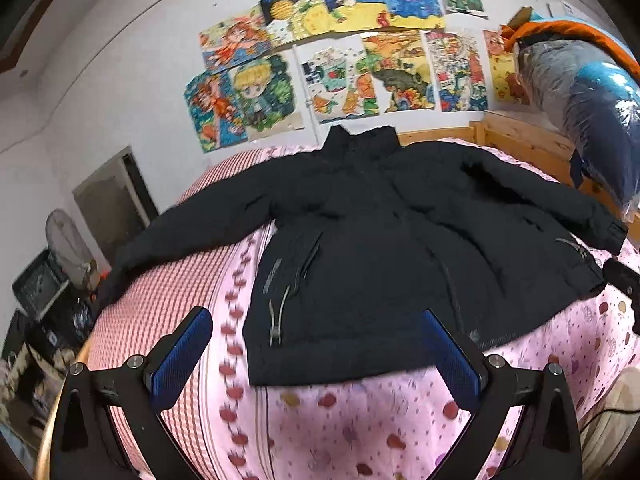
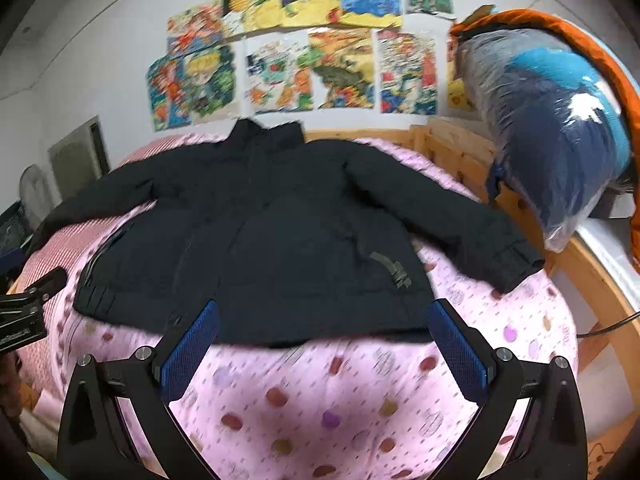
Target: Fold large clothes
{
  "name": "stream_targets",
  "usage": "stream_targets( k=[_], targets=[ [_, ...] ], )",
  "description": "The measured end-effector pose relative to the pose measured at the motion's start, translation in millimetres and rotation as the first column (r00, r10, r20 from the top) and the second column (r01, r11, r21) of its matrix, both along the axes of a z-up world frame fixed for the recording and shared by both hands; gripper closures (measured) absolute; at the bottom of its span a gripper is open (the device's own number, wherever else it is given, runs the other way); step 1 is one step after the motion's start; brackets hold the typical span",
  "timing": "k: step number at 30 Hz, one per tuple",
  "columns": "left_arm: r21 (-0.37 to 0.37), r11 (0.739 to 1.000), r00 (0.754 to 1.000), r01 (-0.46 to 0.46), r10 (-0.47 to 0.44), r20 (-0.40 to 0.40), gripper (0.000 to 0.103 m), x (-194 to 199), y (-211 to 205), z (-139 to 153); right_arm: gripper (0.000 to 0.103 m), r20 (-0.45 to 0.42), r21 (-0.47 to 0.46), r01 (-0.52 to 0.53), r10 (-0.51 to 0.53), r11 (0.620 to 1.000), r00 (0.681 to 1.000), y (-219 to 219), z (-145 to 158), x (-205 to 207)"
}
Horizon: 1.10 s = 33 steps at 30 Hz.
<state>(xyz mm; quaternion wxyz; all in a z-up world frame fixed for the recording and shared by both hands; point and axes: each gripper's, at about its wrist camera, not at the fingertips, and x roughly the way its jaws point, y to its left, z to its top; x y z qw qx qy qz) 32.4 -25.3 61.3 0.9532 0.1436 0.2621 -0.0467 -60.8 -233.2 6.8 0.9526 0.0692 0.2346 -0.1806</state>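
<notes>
A large black jacket (image 1: 372, 240) lies flat and face up on the pink bed, collar toward the wall, both sleeves spread out sideways. It also shows in the right wrist view (image 2: 272, 240). My left gripper (image 1: 316, 344) is open and empty, hovering above the jacket's bottom hem. My right gripper (image 2: 322, 336) is open and empty, also over the bottom hem, toward its right half. The left gripper's body shows at the left edge of the right wrist view (image 2: 24, 316).
The bed has a pink dotted sheet (image 2: 320, 400) and a wooden frame (image 2: 600, 300). A plastic-wrapped bundle of bedding (image 2: 560, 132) sits at the right on the frame. Drawings (image 1: 340, 52) cover the wall behind. A fan and crates (image 1: 52, 280) stand left of the bed.
</notes>
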Motion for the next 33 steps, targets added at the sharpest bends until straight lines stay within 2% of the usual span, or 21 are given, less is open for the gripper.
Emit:
stream_targets(
  k=[7, 11, 13, 16, 18, 21, 24, 28, 31, 33],
  targets=[
    [0.131, 0.986, 0.994, 0.107, -0.111, 0.023, 0.0, 34, -34, 52, 0.001, 0.106, 0.046, 0.065, -0.07, 0.997, 0.992, -43, 16, 0],
    [0.21, 0.965, 0.987, 0.158, -0.159, -0.01, 0.0, 65, -60, 72, 0.001, 0.081, 0.076, 0.073, -0.079, 0.994, 0.994, -64, 17, 13],
    [0.254, 0.953, 0.986, 0.168, -0.168, -0.02, 0.0, 84, -75, 78, 0.001, 0.058, 0.154, 0.06, -0.07, 0.986, 0.996, -78, 13, 23],
    [0.286, 0.94, 0.981, 0.185, -0.191, -0.007, 0.0, 112, -92, 81, 0.001, 0.024, 0.292, 0.088, -0.099, 0.952, 0.995, -100, 2, 38],
    [0.289, 0.938, 0.979, 0.193, -0.205, 0.011, 0.0, 133, -104, 78, 0.001, 0.023, 0.365, 0.122, -0.14, 0.923, 0.99, -112, -6, 46],
    [0.268, 0.942, 0.976, 0.204, -0.217, 0.019, 0.0, 162, -118, 68, 0.001, 0.029, 0.426, 0.172, -0.204, 0.888, 0.979, -127, -16, 58],
    [0.219, 0.953, 0.976, 0.208, -0.218, 0.021, 0.0, 202, -134, 52, 0.001, 0.037, 0.508, 0.246, -0.306, 0.825, 0.951, -144, -33, 65],
    [0.118, 0.965, 0.972, 0.233, -0.23, -0.037, 0.0, 269, -156, 27, 0.001, -0.031, 0.655, 0.33, -0.411, 0.68, 0.911, -173, -75, 86],
    [0.04, 0.958, 0.957, 0.282, -0.278, -0.085, 0.0, 325, -174, 10, 0.002, -0.048, 0.719, 0.363, -0.478, 0.593, 0.877, -181, -108, 103],
    [0.02, 0.951, 0.948, 0.308, -0.305, -0.092, 0.0, 355, -187, 1, 0.013, -0.038, 0.743, 0.378, -0.529, 0.553, 0.848, -182, -126, 115]
  ],
)
